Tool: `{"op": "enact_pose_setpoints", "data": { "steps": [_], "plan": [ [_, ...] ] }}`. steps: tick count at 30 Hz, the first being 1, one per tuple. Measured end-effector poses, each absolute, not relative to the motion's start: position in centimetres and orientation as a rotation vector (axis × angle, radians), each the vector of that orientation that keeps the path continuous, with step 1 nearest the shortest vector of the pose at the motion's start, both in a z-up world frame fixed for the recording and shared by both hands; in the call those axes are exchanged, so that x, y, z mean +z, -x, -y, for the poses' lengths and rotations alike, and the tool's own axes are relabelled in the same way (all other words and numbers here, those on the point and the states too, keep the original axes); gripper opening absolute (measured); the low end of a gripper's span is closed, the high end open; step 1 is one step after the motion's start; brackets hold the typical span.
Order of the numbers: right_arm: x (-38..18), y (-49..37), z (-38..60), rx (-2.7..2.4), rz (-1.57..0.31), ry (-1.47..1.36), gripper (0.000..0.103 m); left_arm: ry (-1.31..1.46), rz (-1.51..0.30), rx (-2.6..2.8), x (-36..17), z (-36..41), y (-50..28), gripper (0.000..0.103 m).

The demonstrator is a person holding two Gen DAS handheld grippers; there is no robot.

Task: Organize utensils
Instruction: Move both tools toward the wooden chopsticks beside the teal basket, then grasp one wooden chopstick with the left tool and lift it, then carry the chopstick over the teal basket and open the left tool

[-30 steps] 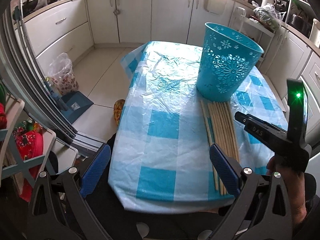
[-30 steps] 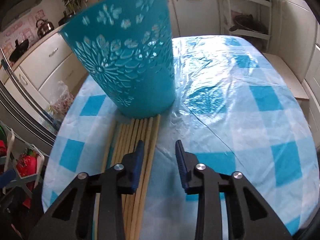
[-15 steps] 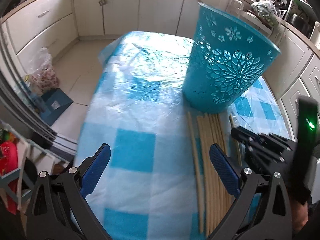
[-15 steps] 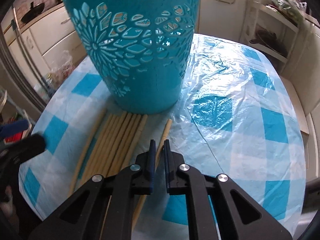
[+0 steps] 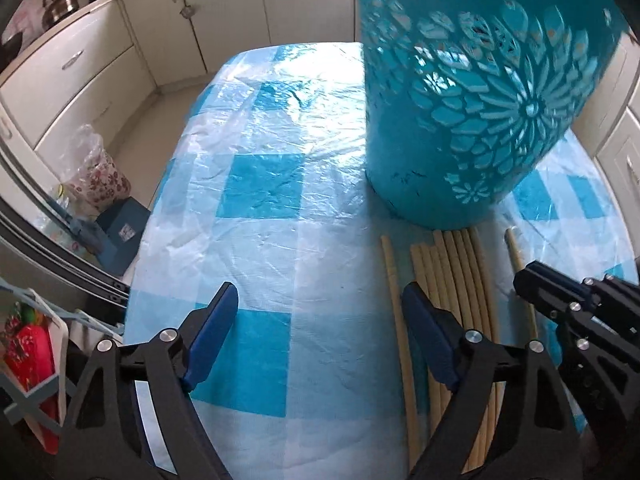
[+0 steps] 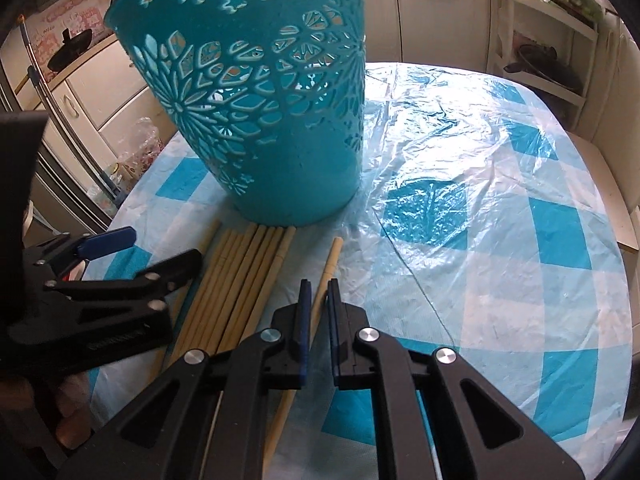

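Left wrist | checked plastic tablecloth point(image 5: 260, 184) | cream kitchen cabinets point(image 5: 224, 12)

Bright daylight, plastic glare, fisheye warping

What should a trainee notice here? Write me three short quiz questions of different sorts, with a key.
1. True or false: the right gripper is shut on the single stick that lies apart from the bundle.
2. The basket is: A) upright on the table, B) lying on its side, C) upside down.
3. Fill in: the tablecloth has a blue and white ____ pattern.

Key: 1 true; 2 A; 3 checked.
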State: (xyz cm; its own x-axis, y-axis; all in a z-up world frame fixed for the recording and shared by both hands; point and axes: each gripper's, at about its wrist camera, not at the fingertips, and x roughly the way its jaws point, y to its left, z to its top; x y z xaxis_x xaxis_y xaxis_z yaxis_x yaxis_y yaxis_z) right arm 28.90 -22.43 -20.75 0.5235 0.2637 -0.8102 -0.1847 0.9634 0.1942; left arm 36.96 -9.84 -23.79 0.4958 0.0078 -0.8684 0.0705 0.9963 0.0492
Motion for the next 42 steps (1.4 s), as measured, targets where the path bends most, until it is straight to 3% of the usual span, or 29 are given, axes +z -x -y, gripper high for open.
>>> {"op": "enact_pose_setpoints", "data": {
  "steps": [3,10,16,22,24,25,26,32,35,42],
  "plan": [
    [-20.9,-28.8,22.6,0.276,-0.985,-0.093,0.009,-0.101,-1.04,-0.035,-23.8,10.1,-36.8,0.077],
    [-21.0,-28.8,22.9,0.291,-0.989,-0.104,0.009,-0.098,-1.034,-0.126,-23.6,10.1,-37.0,0.04],
    [-21.2,-28.7,23.3,0.298,-0.992,-0.128,0.009,-0.109,-1.045,-0.175,-23.5,9.3,-37.6,0.033],
    [-21.2,-28.7,23.3,0.3,-0.992,-0.13,0.009,-0.145,-1.05,-0.168,-23.5,9.7,-37.8,0.033],
    [-21.2,-28.7,23.2,0.3,-0.992,-0.13,0.009,-0.153,-1.047,-0.192,-23.5,10.2,-37.8,0.02],
    [-21.2,-28.8,23.3,0.3,-0.991,-0.129,0.009,-0.153,-1.049,-0.218,-23.4,10.6,-37.5,0.008],
    [-21.2,-28.7,23.2,0.301,-0.99,-0.127,0.009,-0.179,-1.048,-0.224,-23.3,11.2,-37.4,0.006],
    [-21.3,-28.8,23.3,0.308,-0.99,-0.14,0.009,-0.148,-1.063,-0.291,-21.7,10.6,-36.4,0.005],
    [-21.3,-29.0,23.5,0.311,-0.995,-0.155,0.009,-0.004,-1.008,-0.351,-17.0,7.9,-35.5,0.005],
    [-21.4,-29.1,23.7,0.311,-0.994,-0.163,0.009,0.212,-0.586,-0.428,-2.8,5.2,-35.8,0.005]
  ]
}}
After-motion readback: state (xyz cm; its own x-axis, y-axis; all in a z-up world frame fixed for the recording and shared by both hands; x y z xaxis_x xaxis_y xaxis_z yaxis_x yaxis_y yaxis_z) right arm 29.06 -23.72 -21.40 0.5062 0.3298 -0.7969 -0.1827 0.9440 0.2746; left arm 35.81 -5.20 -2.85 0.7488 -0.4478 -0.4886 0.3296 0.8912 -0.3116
